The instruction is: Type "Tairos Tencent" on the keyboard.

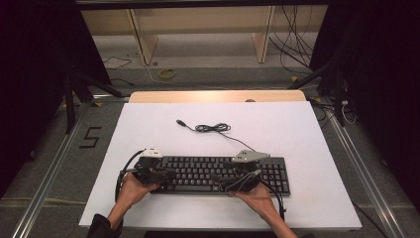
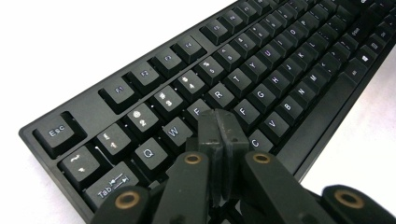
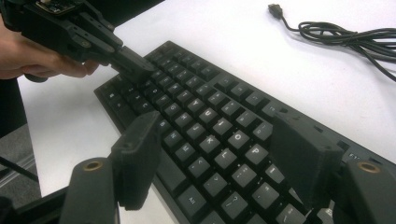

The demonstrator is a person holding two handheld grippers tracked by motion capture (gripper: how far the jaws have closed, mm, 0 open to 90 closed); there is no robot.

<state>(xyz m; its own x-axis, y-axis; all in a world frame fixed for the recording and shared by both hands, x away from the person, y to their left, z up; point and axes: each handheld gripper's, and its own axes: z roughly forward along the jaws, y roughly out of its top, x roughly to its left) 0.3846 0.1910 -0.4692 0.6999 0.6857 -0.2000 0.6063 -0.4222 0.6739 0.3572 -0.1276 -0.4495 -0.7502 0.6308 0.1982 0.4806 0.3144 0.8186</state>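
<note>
Keyboard (image 2: 261, 79) far end cut off; closed left hand-held gripper (image 2: 220, 122) hides keys

1. White counter (image 1: 148, 129), wooden edge strip (image 1: 218, 95) along its far side.
2. Marker shaped like a 5 (image 1: 90, 137) on the grey floor, left of the counter.
3. Yellow-green loop (image 1: 167, 74) on the floor beyond the counter.
4. Light wooden shelf frame (image 1: 143, 39) at the back, loose black cables (image 1: 292, 44) beside it.
5. Black curtains (image 1: 34, 59) at both sides.
</note>
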